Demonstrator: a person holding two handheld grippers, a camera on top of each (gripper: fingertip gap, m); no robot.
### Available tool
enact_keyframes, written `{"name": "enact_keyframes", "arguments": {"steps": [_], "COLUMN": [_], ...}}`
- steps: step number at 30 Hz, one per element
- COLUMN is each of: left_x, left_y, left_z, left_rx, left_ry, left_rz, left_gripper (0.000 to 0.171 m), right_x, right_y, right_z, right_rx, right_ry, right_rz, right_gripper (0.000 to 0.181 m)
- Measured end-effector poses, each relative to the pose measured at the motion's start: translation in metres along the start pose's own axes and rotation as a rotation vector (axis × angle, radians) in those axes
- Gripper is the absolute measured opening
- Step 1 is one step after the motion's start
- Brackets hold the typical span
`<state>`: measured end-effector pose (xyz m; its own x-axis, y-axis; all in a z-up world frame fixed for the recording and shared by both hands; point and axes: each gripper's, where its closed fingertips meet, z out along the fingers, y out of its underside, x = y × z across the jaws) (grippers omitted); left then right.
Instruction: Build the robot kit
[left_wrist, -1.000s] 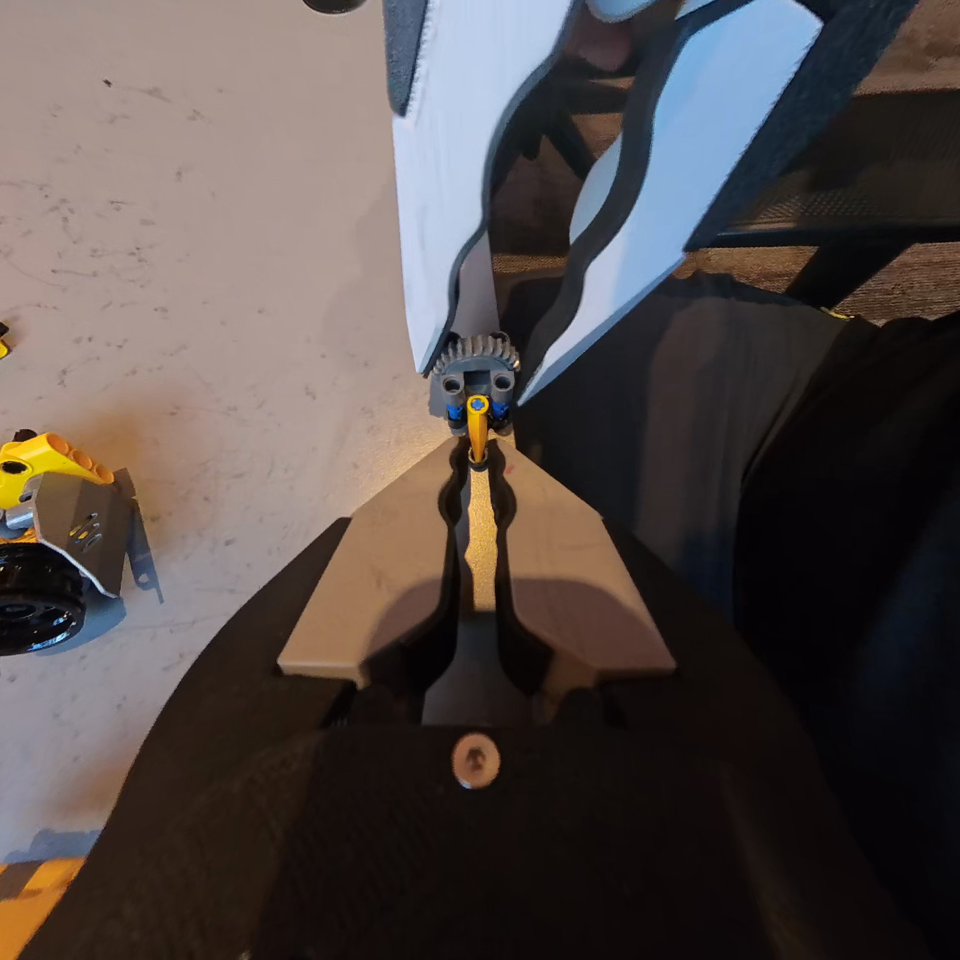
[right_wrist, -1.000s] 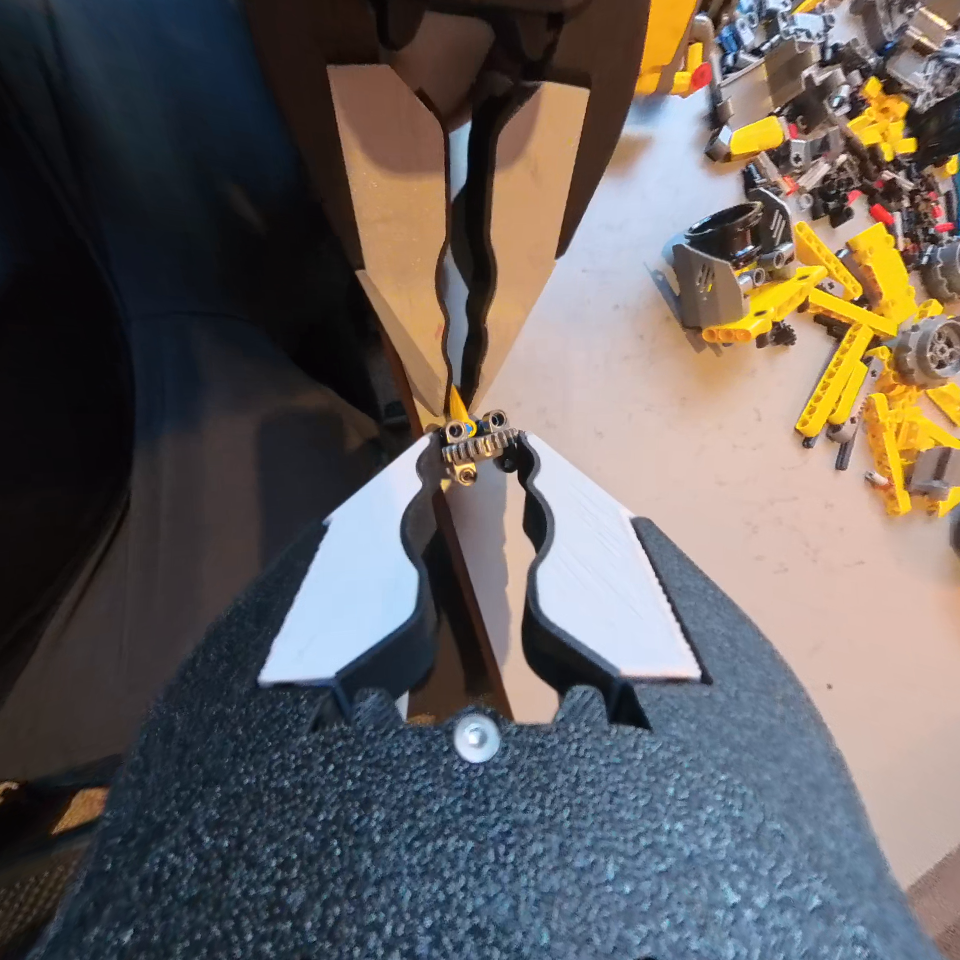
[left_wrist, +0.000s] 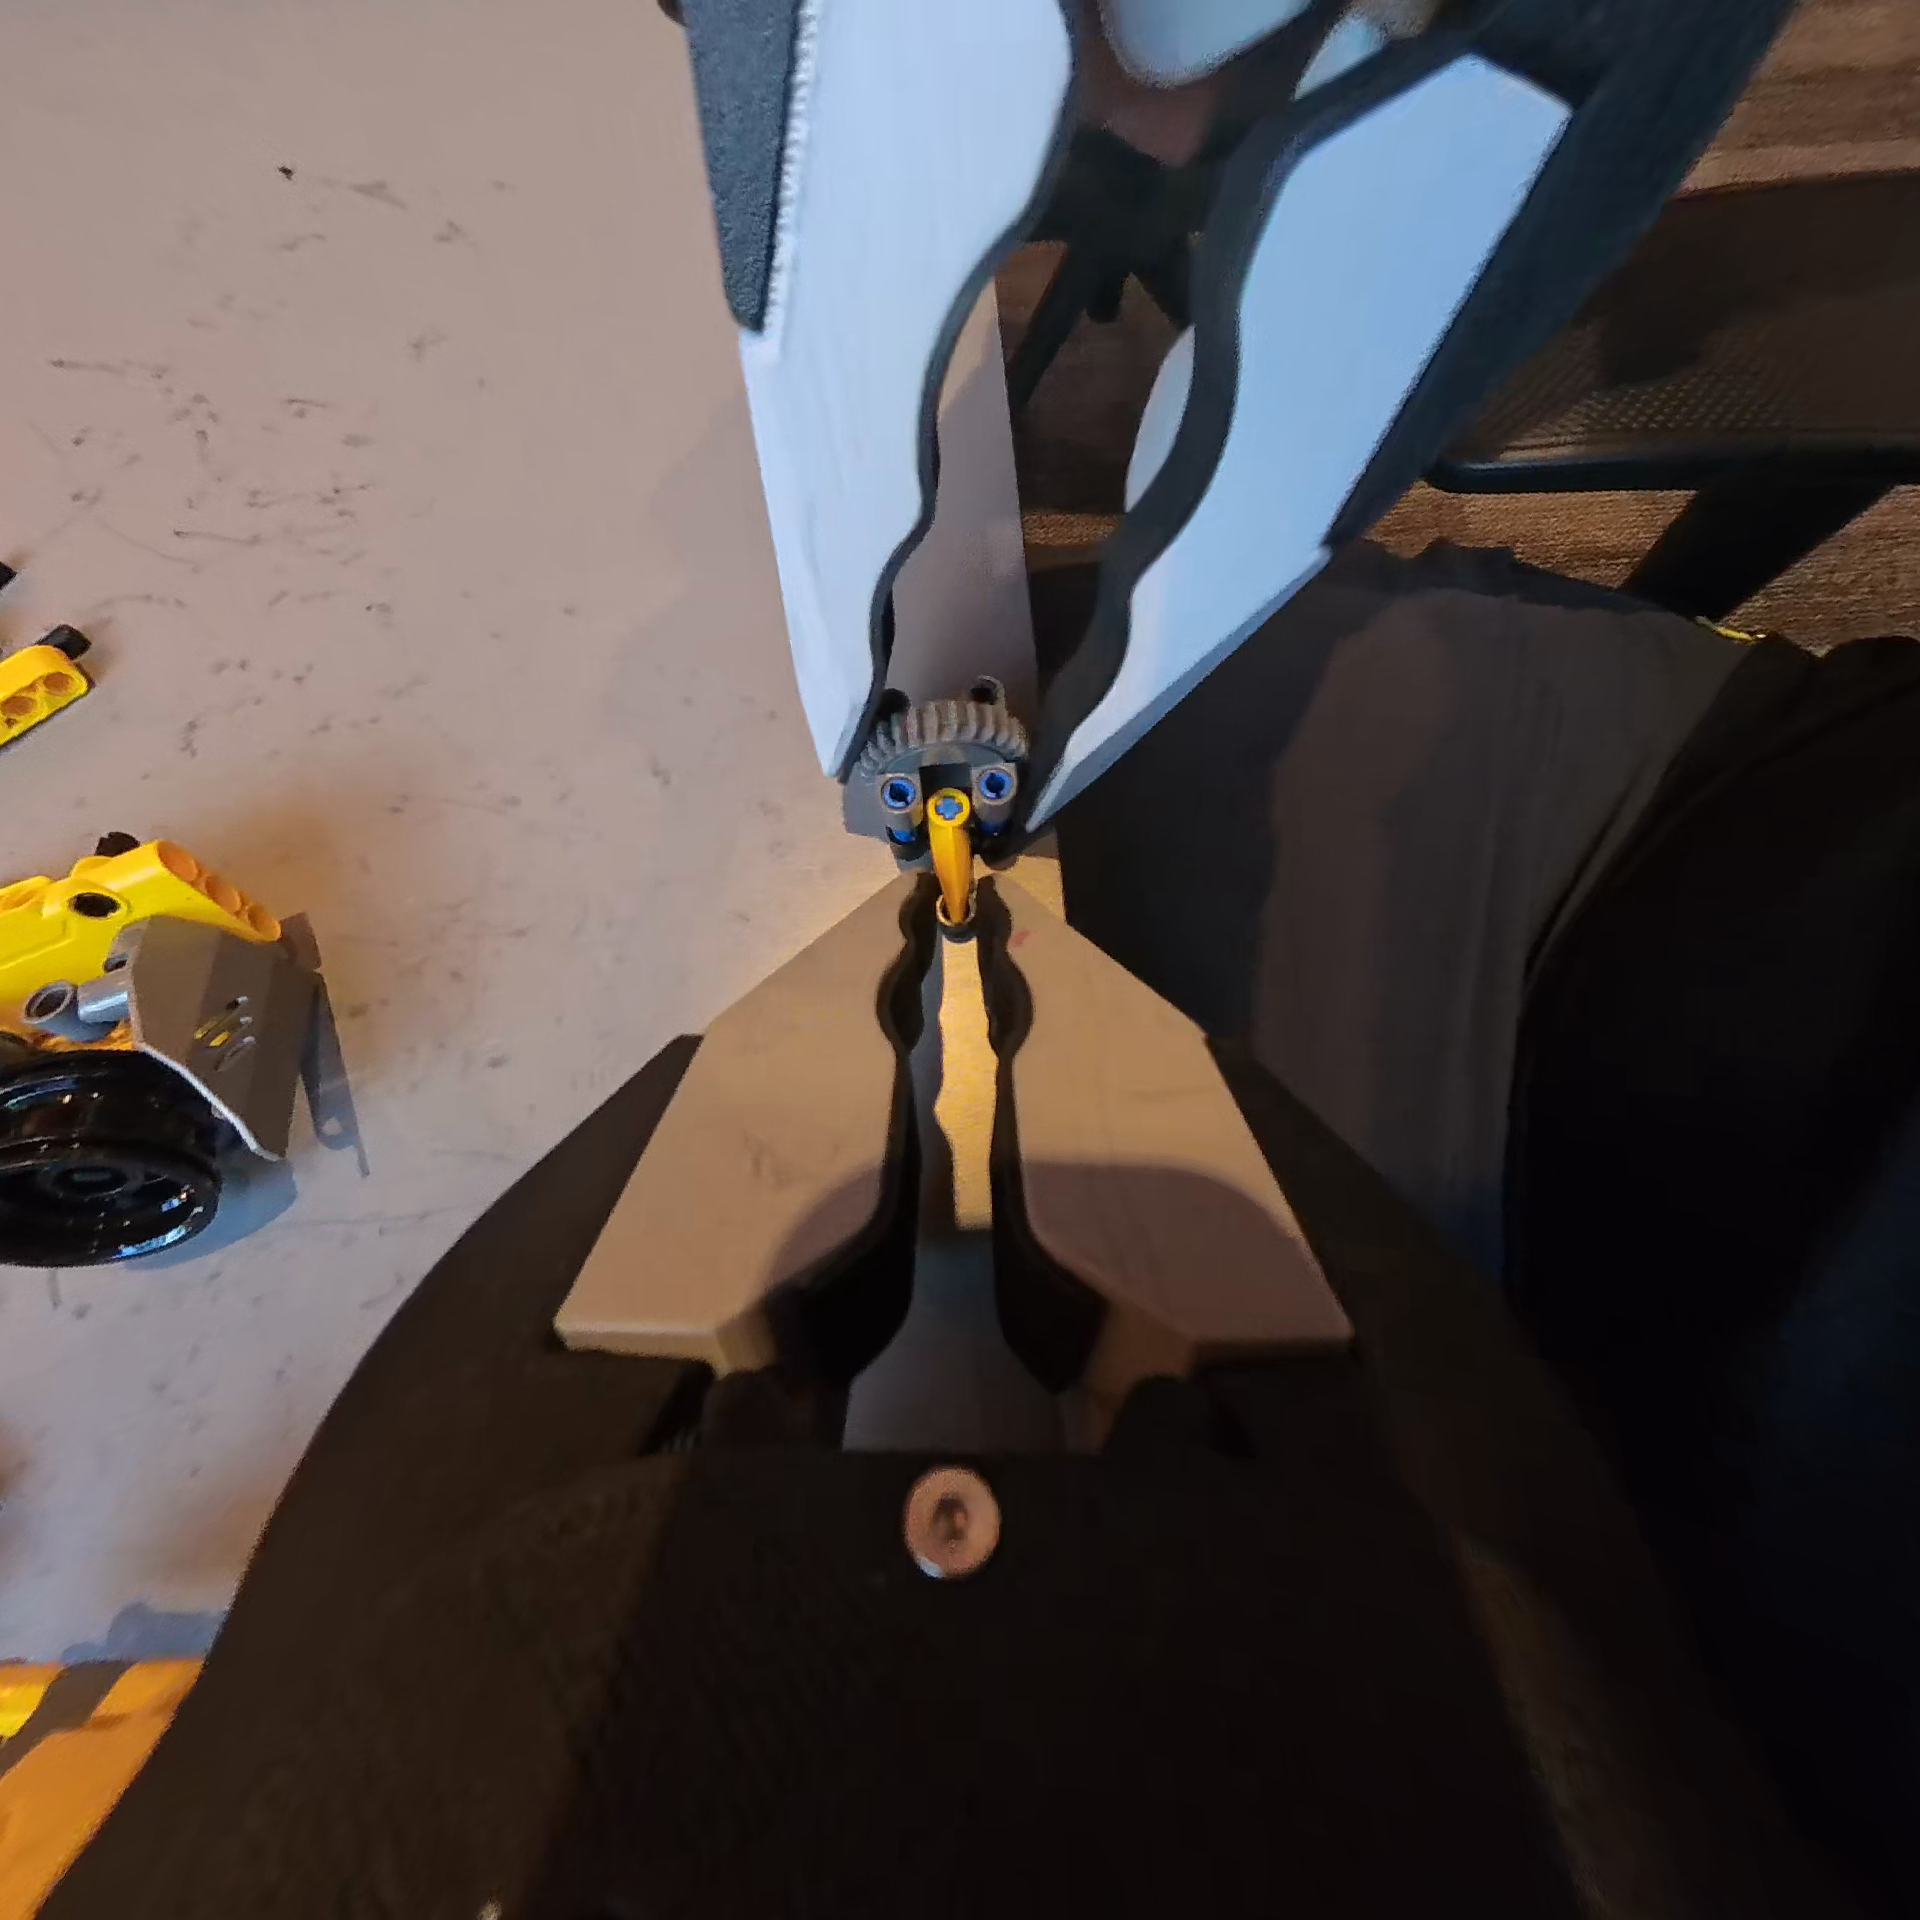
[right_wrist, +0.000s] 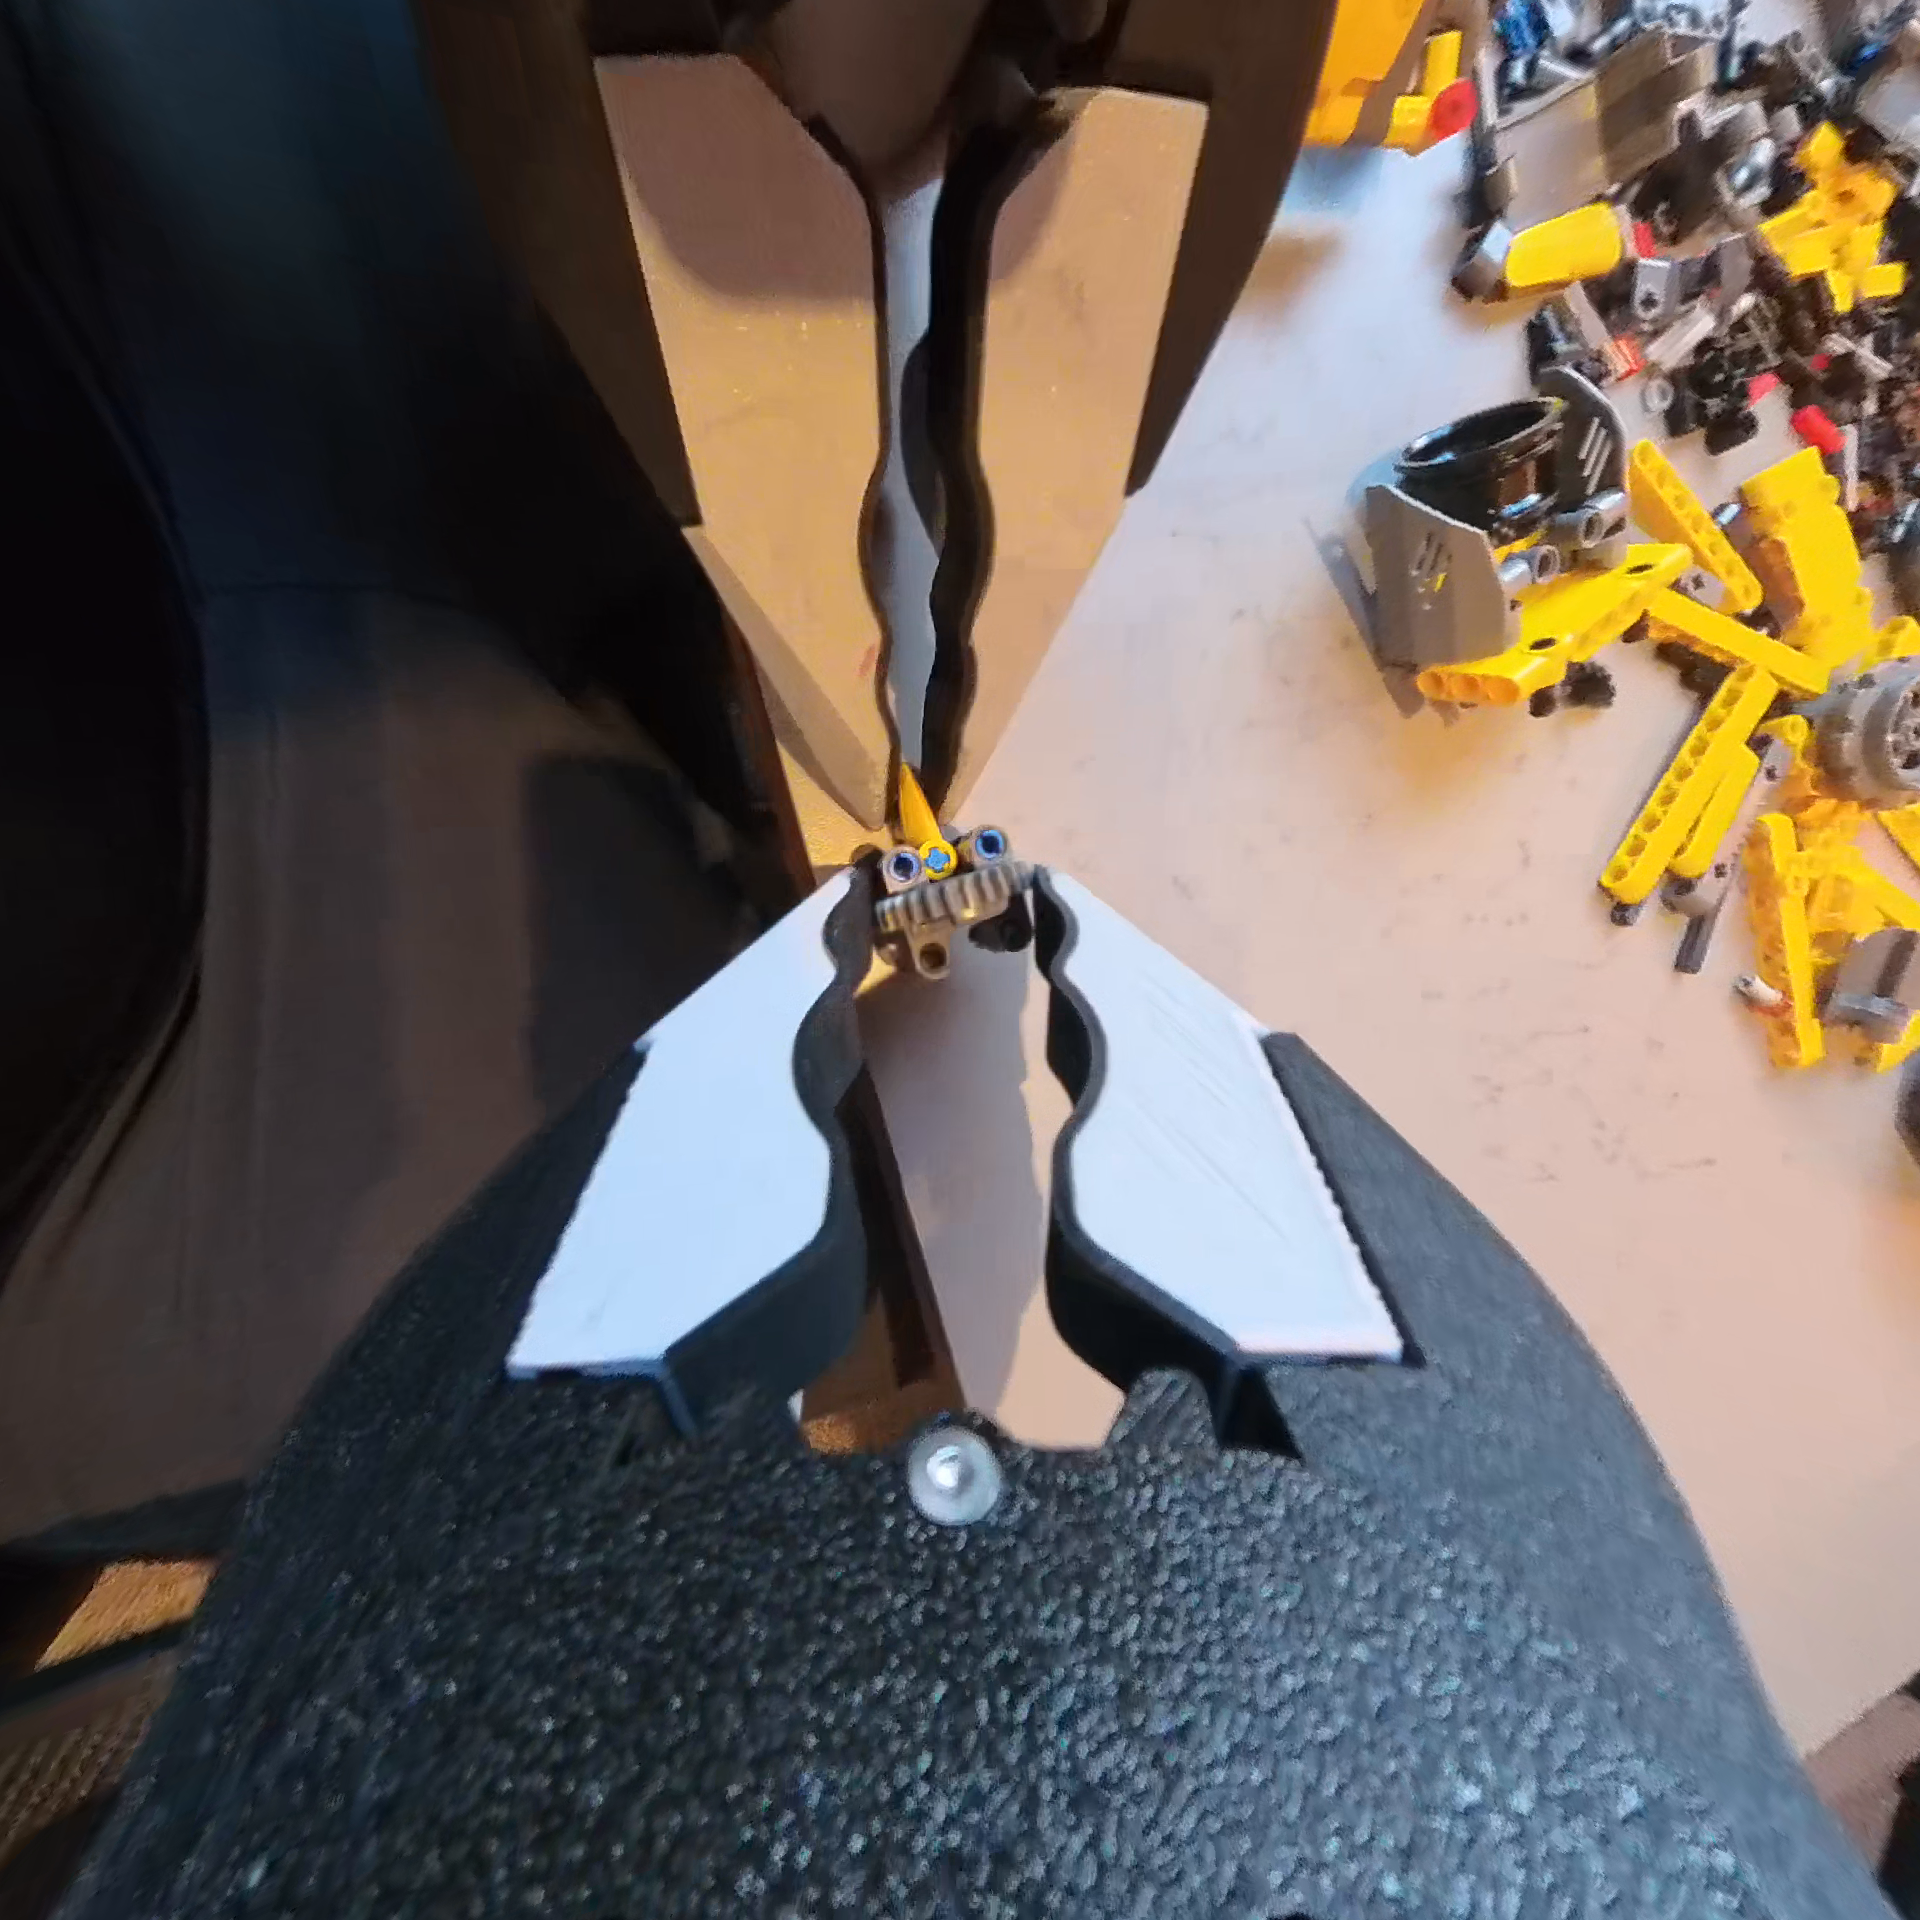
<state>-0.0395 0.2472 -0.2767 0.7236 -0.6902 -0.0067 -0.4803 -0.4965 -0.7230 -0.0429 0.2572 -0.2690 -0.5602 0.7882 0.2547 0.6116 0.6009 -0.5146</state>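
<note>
Grippers met tip to tip at the table's (left_wrist: 364, 520) near edge, above your lap. Your left gripper (left_wrist: 953, 909) had its tan jaws pressed nearly together, pinching the free end of a yellow axle pin (left_wrist: 949, 836). Your right gripper (right_wrist: 940, 914), with white-faced jaws spread only slightly, clamped the small grey gear assembly (right_wrist: 935, 899) by its sides; the pin's other end sat in that assembly between two blue-tipped pegs. Off to the side on the table lay a grey-and-yellow wheel housing (right_wrist: 1475, 561) with a black wheel, and beyond it a heap of yellow beams (right_wrist: 1766, 707) and dark loose parts.
</note>
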Motion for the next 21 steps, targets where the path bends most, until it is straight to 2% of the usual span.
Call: {"name": "enact_keyframes", "arguments": {"steps": [5,9,13,18,21], "left_x": [0.000,-0.002,0.000,0.008,0.014], "left_y": [0.000,0.000,0.000,-0.012,-0.020], "left_z": [0.000,0.000,-0.001,-0.010,-0.022], "left_rx": [0.002,0.002,0.006,0.079,0.146], "left_ry": [0.013,0.026,0.035,0.084,0.156], "left_rz": [-0.015,-0.041,-0.040,-0.106,-0.203], "left_gripper": [0.006,0.006,0.006,0.006,0.006], "right_x": [0.003,0.001,0.004,-0.003,-0.003], "right_y": [0.004,-0.001,0.005,-0.006,-0.010], "right_z": [-0.005,-0.015,-0.014,-0.023,-0.034], "right_rx": [0.063,0.143,0.167,0.284,0.354], "right_ry": [0.027,-0.025,0.003,-0.019,-0.033], "right_rz": [0.102,0.203,0.232,0.260,0.297], "right_gripper": [0.036,0.043,0.045,0.042,0.042]}}
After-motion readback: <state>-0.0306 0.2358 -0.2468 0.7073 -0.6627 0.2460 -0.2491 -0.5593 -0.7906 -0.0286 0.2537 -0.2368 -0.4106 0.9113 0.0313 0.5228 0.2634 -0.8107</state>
